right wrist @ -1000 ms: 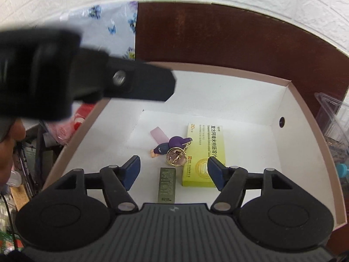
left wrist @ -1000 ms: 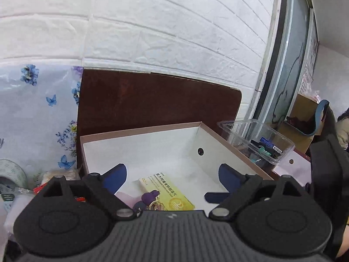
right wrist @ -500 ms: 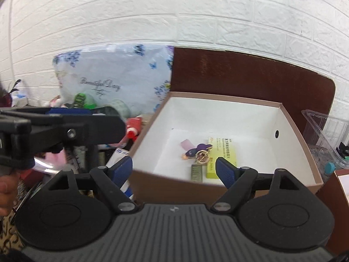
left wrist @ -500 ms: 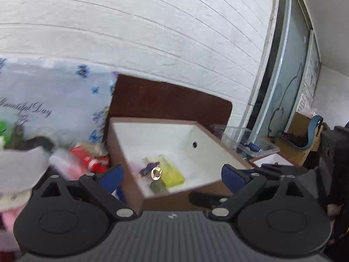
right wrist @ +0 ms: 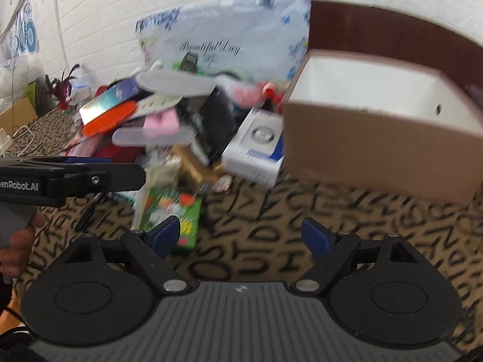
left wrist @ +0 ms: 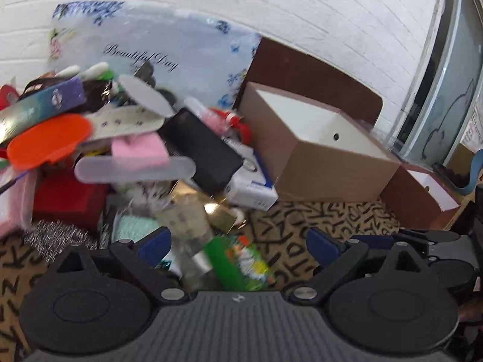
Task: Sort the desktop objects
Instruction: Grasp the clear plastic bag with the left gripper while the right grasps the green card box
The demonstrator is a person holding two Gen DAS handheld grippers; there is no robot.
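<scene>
On the far left of the right wrist view, the left gripper (right wrist: 126,175) reaches in side-on, its black body printed "enRobot.AI" with the first letters cut off at the frame edge, and a hand (right wrist: 18,241) grips its handle. Behind the heap, a pale floral bag (right wrist: 223,45) leaning on the white brick wall reads "Beautiful Day" in script. The pile of clutter (left wrist: 120,138) covers the left part of the bench, whose cloth (right wrist: 302,220) is printed with black letters; in it lie an orange oval piece (left wrist: 49,141), a pink block (left wrist: 139,149), a frosted case (left wrist: 135,169), a black box (left wrist: 205,150) and a white-and-blue carton (left wrist: 250,187), all blurred, so their print cannot be read. Nearest the left gripper (left wrist: 238,241), between its spread blue fingers (left wrist: 154,242), lies a green packet (left wrist: 241,264) with colourful pictures. Right of the heap stands the brown box (left wrist: 329,163) with a white inside, its corner just beside the carton. The right gripper (right wrist: 241,235) hovers over bare cloth, fingers wide apart and empty.
</scene>
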